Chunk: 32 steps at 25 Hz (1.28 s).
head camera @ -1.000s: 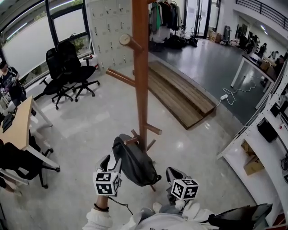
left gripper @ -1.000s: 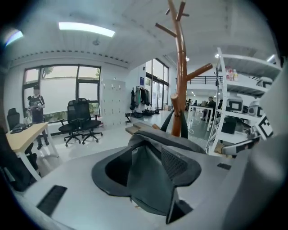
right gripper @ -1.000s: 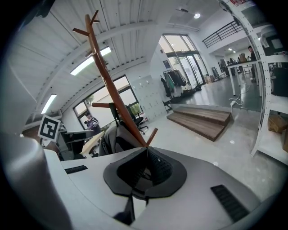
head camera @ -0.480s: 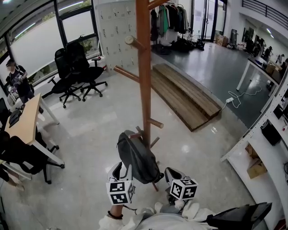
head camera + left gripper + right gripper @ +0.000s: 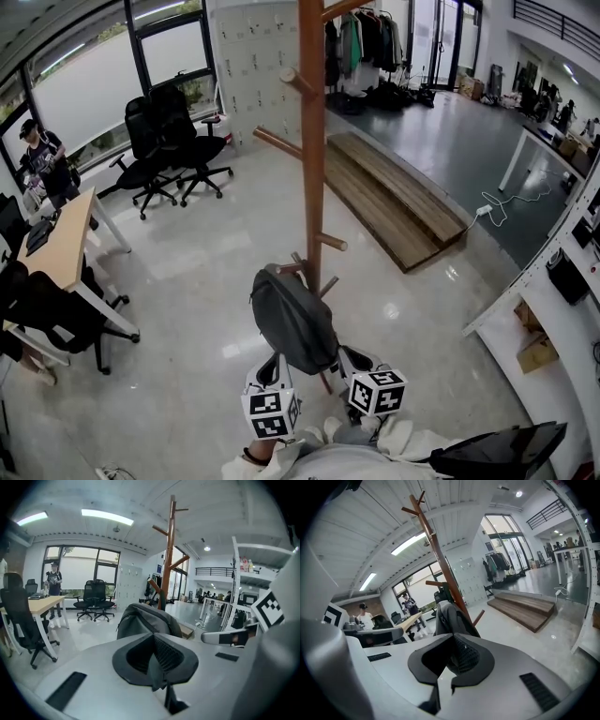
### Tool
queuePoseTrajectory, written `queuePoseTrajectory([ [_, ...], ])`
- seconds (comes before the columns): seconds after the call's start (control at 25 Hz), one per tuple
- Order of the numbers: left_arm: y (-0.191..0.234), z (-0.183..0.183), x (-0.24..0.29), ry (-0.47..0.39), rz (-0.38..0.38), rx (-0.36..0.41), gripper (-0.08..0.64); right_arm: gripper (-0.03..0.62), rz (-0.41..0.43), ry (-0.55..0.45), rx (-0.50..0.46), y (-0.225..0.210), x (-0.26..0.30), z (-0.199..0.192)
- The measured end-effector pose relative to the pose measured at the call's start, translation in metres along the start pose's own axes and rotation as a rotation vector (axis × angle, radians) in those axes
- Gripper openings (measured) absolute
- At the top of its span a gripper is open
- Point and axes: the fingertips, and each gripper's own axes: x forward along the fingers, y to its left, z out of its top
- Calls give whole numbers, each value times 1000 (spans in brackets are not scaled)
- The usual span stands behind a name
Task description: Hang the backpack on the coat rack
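A dark grey backpack (image 5: 292, 319) hangs by its top from a low peg of the tall wooden coat rack (image 5: 312, 169). It shows close ahead in the left gripper view (image 5: 145, 620) and in the right gripper view (image 5: 450, 618), with the rack's pole (image 5: 168, 555) (image 5: 436, 555) behind it. My left gripper (image 5: 273, 368) sits just below the bag's lower left, shut on nothing (image 5: 155, 641). Just below the bag's lower right is my right gripper (image 5: 354, 360), its jaws also together and empty (image 5: 452, 654). Neither gripper touches the bag.
Black office chairs (image 5: 173, 141) stand by the windows at the back left. A wooden desk (image 5: 66, 248) and a person (image 5: 42, 159) are at the left. A low wooden platform (image 5: 394, 197) lies behind the rack, and white shelving (image 5: 553, 281) runs along the right.
My left gripper has come away from the backpack's left side, moved right and nearer to me, and its jaws have gone from open to shut. The backpack stays on its peg.
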Motion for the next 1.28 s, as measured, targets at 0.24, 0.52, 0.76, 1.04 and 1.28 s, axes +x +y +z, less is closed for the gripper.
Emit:
queuePoseTrajectory([
  [0.24,-2,0,-8,-20,14,-37,3,13,40,-54,-65,28,-3,15],
  [0.52,-16,2,-19,-34,-8,-46,3,13,83,-69,-107,41,-15,19],
  [0.76,-35,-2,-28,-6,23,-85,3,13,97,-74,-124,38,-36,21],
  [1.04,-53,-8,-47,2,65,-74,3,14,135,-60,-94,33,-61,14],
  [1.28,-61,-10,-62,-19,46,-102,2,13,141,-74,-73,39,-73,13],
])
